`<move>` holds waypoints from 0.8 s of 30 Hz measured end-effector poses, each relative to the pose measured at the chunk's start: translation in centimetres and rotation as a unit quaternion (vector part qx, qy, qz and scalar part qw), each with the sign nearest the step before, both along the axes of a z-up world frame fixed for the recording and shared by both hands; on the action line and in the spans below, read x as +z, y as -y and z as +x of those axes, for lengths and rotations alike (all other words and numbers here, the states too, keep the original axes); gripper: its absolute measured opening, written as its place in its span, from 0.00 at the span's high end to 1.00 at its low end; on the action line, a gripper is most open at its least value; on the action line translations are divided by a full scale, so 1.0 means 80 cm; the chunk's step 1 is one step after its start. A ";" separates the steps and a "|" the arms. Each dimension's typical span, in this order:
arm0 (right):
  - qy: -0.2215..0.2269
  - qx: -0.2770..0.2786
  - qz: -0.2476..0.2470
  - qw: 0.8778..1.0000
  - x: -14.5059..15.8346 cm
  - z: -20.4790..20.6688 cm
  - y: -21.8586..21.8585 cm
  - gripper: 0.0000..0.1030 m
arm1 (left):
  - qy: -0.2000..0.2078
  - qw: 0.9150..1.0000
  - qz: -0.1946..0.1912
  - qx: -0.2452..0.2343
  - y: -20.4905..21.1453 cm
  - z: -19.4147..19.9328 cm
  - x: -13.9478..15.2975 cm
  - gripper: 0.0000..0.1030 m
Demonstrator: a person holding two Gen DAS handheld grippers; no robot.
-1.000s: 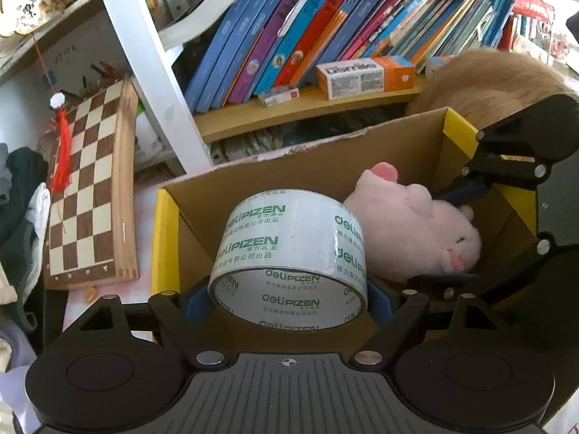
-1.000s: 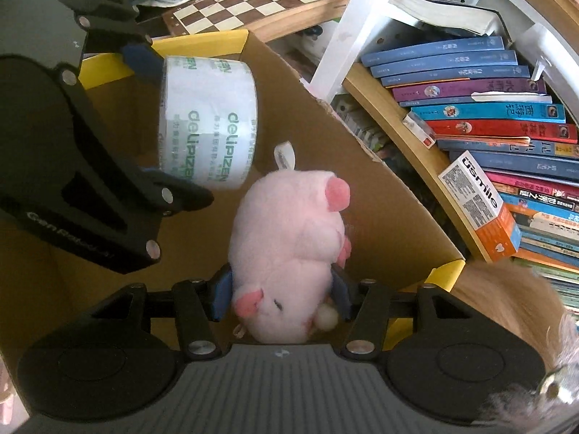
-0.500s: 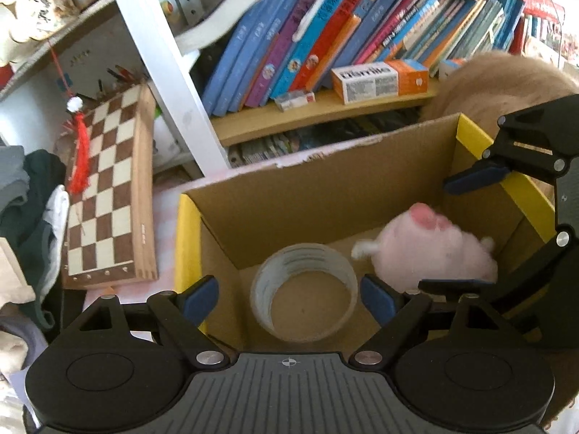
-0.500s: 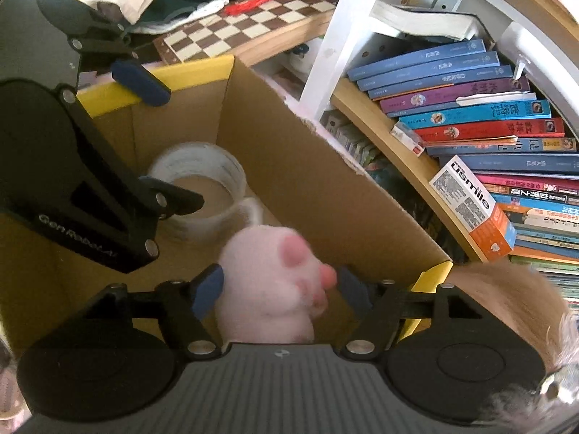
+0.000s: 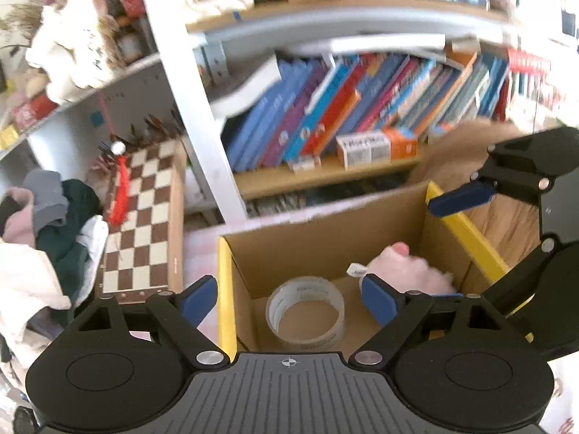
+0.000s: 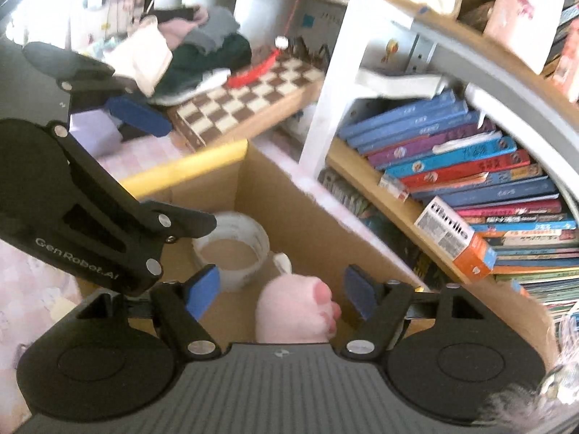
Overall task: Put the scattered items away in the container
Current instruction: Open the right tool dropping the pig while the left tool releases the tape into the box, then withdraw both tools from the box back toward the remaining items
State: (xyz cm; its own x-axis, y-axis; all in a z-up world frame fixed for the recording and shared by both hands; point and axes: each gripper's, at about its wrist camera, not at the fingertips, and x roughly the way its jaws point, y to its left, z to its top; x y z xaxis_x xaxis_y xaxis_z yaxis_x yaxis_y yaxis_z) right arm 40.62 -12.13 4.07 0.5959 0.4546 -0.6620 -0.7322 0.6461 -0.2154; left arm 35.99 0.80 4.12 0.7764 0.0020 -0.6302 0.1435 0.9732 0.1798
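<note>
While both hand-held grippers [image 5: 289, 298] [image 6: 280, 291] gape empty, tape roll [image 5: 305, 313] apparently lies flat in box [image 5: 325, 231].

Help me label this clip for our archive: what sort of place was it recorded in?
Probably a lived-in home room, such as a study or child's bedroom. A bookshelf holds rows of colourful books, a wooden chessboard leans nearby, and a heap of clothes lies beside it.
</note>
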 end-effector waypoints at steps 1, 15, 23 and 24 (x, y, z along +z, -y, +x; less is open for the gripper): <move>0.006 -0.001 0.005 1.000 0.006 -0.007 0.001 0.27 | 0.007 1.000 -0.005 0.001 -0.002 -0.007 0.006 0.12; 0.040 -0.088 0.088 0.991 0.054 -0.117 0.039 0.27 | 0.070 0.996 -0.052 0.005 -0.036 -0.110 0.049 0.10; 0.039 -0.148 0.094 0.984 0.038 -0.187 0.058 0.27 | 0.065 0.996 -0.064 0.003 -0.049 -0.175 0.037 0.10; 0.038 -0.153 0.094 0.983 0.035 -0.195 0.059 0.27 | 0.063 0.996 -0.065 0.003 -0.050 -0.184 0.035 0.10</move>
State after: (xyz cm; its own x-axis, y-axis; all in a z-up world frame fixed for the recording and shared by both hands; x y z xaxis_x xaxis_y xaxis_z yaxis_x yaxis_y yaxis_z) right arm 25.02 -16.83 6.87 0.7680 0.3555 -0.5327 -0.4831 0.8676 -0.1176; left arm 21.31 4.82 6.92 0.8496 -0.0682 -0.5231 0.1217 0.9902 0.0685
